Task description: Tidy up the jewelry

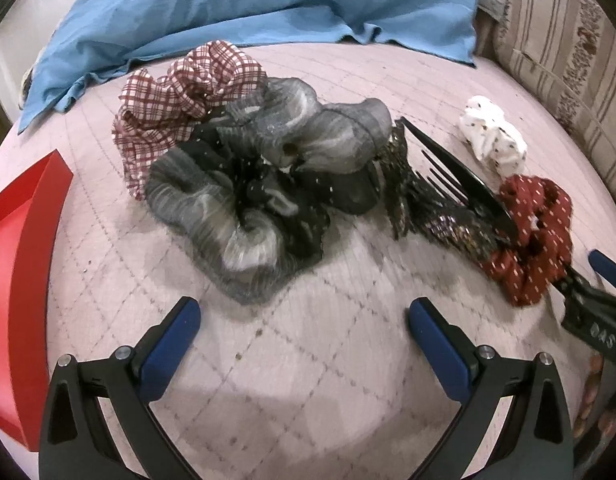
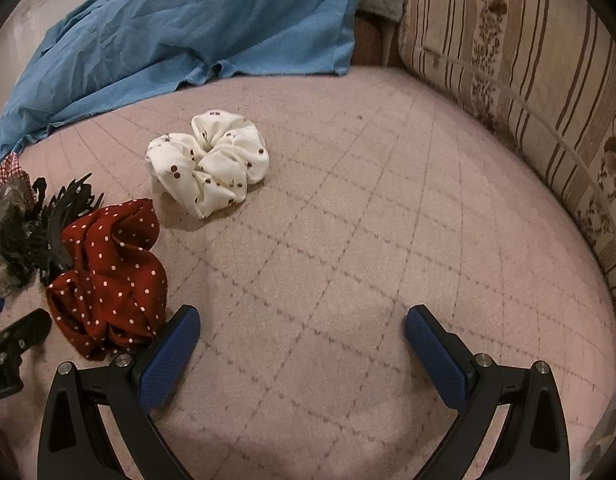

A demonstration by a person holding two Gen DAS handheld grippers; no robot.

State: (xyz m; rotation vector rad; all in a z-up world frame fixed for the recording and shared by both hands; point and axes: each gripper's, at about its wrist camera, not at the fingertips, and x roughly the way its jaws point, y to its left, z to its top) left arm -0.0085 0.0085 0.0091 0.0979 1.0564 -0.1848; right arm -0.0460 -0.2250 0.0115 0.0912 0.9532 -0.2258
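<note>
On a pink quilted bed cover lies a heap of hair scrunchies: a red plaid one point(image 1: 179, 96), a grey striped one point(image 1: 243, 200) and a dark glittery one point(image 1: 412, 196). A black claw clip point(image 1: 464, 176) lies beside them. A red dotted scrunchie point(image 1: 536, 236) point(image 2: 111, 272) and a white spotted scrunchie point(image 1: 492, 140) point(image 2: 207, 162) lie further right. My left gripper point(image 1: 303, 320) is open and empty just short of the grey scrunchie. My right gripper point(image 2: 301, 328) is open and empty, its left finger point(image 2: 175, 344) touching the red dotted scrunchie.
A red tray point(image 1: 19, 280) sits at the left edge of the left wrist view. A blue cloth point(image 1: 243, 12) point(image 2: 179, 28) lies across the back. A striped floral cushion point(image 2: 528, 60) borders the right side.
</note>
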